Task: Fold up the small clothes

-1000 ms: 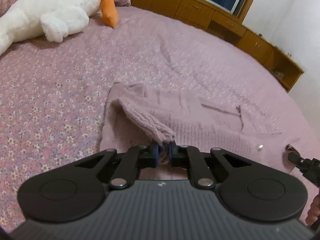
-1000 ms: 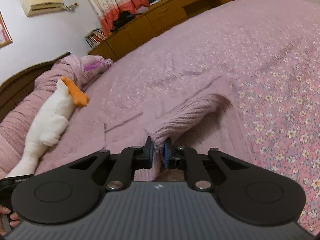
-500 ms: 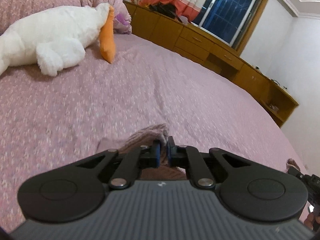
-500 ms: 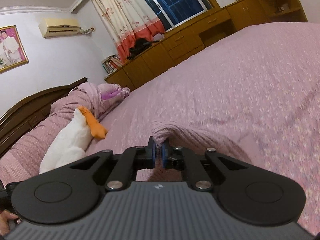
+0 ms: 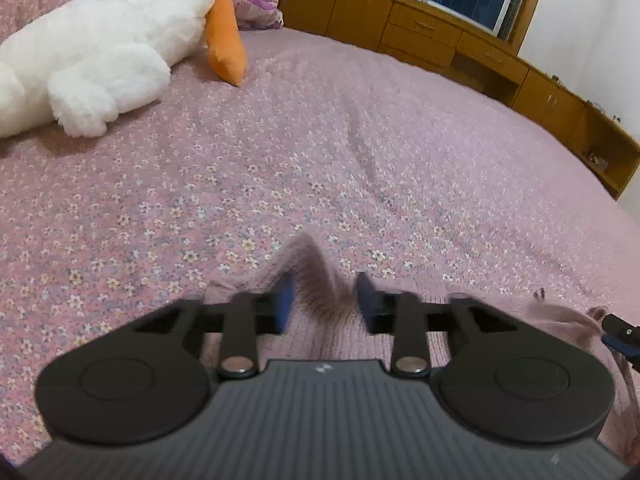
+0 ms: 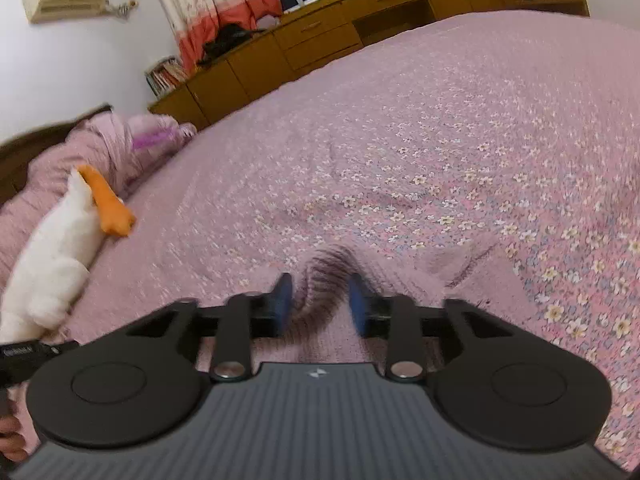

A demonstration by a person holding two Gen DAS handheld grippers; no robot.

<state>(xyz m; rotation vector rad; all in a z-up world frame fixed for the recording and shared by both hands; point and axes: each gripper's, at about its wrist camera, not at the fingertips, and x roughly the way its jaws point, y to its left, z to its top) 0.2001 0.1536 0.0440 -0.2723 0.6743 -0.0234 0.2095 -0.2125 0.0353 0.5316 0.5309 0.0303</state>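
A small pink knit sweater [image 5: 320, 280] lies on the floral pink bedspread [image 5: 280, 152], folded over on itself. My left gripper [image 5: 325, 300] is open, its blue pads spread on either side of a raised peak of the sweater's edge. My right gripper [image 6: 318, 300] is open too, with another raised corner of the sweater [image 6: 326, 280] standing between its pads. The tip of the right gripper [image 5: 620, 334] shows at the right edge of the left wrist view. Most of the sweater is hidden under the gripper bodies.
A white plush goose with an orange beak [image 5: 100, 52] lies at the far left near the pillows; it also shows in the right wrist view [image 6: 60, 256]. Wooden cabinets [image 5: 440, 36] run along the far side of the bed, under a window.
Both grippers carried the sweater's edge forward and down over the garment, then opened and let go. One second ago each was shut on knit fabric.
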